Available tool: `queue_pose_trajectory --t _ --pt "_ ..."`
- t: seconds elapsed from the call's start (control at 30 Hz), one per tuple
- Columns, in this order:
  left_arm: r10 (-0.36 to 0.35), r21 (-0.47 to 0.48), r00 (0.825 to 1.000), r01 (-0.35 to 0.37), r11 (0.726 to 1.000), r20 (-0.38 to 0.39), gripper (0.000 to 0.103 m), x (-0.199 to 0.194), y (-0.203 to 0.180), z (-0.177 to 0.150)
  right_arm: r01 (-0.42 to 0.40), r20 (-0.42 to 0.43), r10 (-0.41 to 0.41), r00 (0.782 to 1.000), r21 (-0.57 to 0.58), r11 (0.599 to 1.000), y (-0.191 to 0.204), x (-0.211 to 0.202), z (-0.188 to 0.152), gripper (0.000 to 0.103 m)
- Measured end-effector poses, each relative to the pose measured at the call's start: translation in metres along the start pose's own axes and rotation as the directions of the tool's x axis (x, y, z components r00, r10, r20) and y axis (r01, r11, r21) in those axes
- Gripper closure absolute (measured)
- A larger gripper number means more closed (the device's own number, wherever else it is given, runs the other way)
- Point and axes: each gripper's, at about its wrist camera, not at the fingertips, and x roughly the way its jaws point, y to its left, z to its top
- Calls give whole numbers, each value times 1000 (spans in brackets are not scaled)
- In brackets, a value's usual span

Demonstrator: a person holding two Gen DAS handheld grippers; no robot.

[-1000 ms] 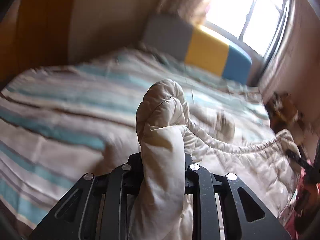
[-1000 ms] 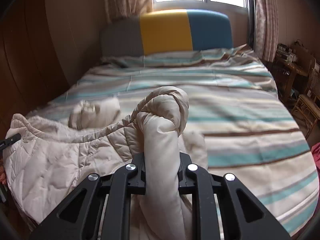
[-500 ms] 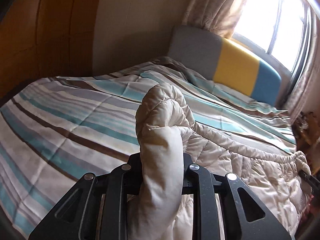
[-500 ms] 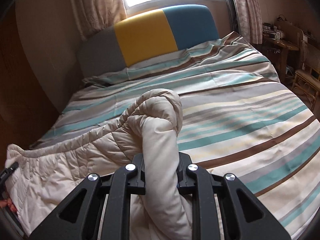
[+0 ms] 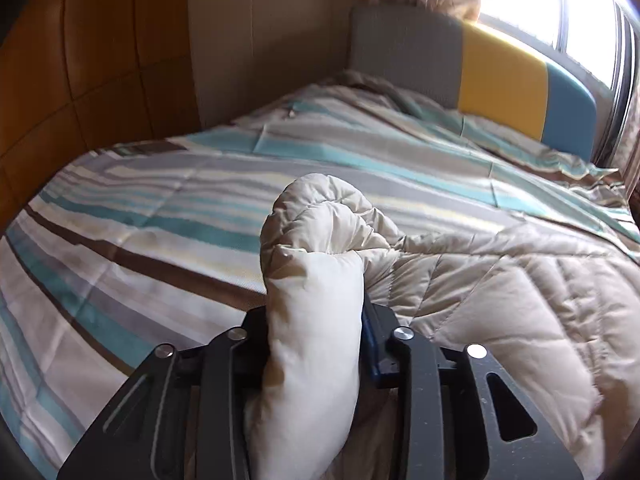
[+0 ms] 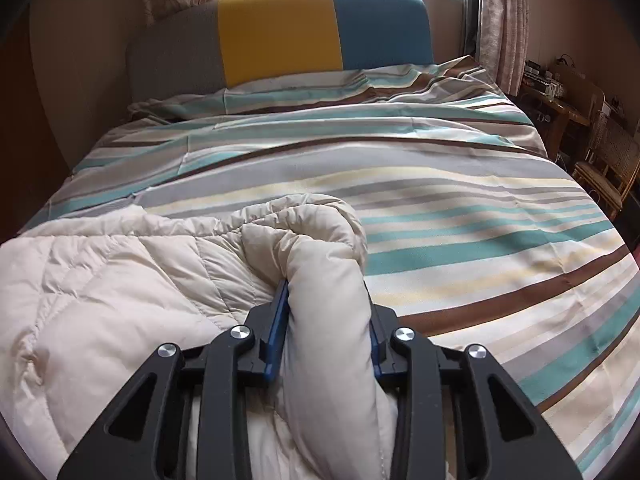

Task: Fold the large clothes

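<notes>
Quilted coat (image 5: pixel 500 300) lowered, spread over striped bedspread (image 6: pixel 460 216); both tongs clamp folds.

your left gripper (image 5: pixel 316 320) is matte black, with slotted linkage bars and four round silver screws. your right gripper (image 6: pixel 326 312) matches it, and blue pads (image 6: pixel 276 336) line the inside of its fingers.

The left gripper (image 5: pixel 316 320) points forward and slightly down, its black fingers (image 5: pixel 400 344) clamped on a thick bunched fold (blue pad showing on the right finger). The right gripper (image 6: pixel 328 320) sits in the same pose, fingers (image 6: pixel 256 340) pressed against a bunched fold from both sides, blue pads visible on each.
</notes>
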Motion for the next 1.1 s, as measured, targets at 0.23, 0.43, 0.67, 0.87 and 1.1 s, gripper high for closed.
queue_pose_trajectory --t 0.23,0.43,0.67,0.87,1.1 --pt "0 5 998 1 1000 -55 63 18 -3 -5 53 -14 -54 998 -47 997 10 12 -4 64" --pt "9 5 998 -9 1000 -61 59 20 -5 -5 61 -20 -62 998 -50 997 11 16 -5 61" --pt "107 -26 993 -109 994 -47 21 -4 -1 -3 77 -23 -79 997 -64 995 12 18 -5 60" --pt "121 -72 977 -110 991 177 21 -91 -25 -9 78 -22 -79 997 -64 995 13 17 -6 60" --pt "-67 40 978 60 997 196 24 -109 -108 -7 84 -15 -85 996 -60 995 13 15 -7 59"
